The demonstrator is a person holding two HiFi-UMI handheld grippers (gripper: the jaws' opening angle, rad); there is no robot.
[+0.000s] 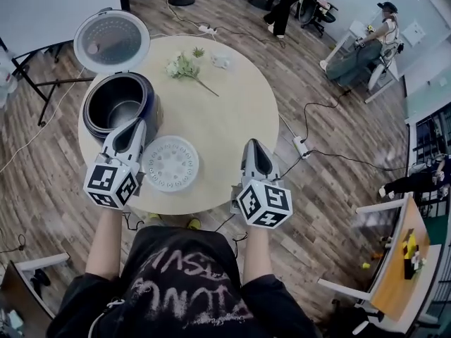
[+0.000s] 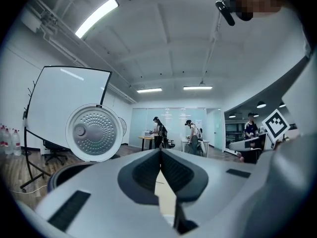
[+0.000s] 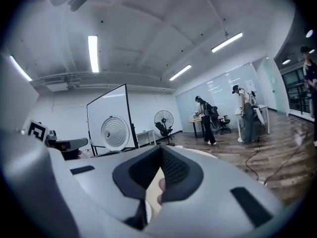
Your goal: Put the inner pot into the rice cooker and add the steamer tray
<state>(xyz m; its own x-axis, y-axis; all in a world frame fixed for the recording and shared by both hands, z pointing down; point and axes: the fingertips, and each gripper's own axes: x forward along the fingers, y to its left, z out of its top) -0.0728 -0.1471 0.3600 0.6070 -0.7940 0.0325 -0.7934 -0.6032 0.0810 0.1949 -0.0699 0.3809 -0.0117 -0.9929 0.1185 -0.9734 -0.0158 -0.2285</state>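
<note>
The dark rice cooker (image 1: 144,94) stands at the round table's left edge with its lid (image 1: 111,41) swung up and open; a grey metal pot (image 1: 118,108) shows inside it. The white perforated steamer tray (image 1: 171,164) lies flat on the table just in front of the cooker. My left gripper (image 1: 135,125) hovers over the cooker's near rim, left of the tray, jaws shut on nothing. My right gripper (image 1: 254,144) is over the table's near right edge, well right of the tray, also shut and empty. In the left gripper view the lid (image 2: 94,133) stands ahead to the left.
A sprig of white flowers (image 1: 184,65) and a small white object (image 1: 221,61) lie at the far side of the table (image 1: 232,111). A power strip (image 1: 301,146) and cables lie on the floor to the right. People sit and stand at desks further back.
</note>
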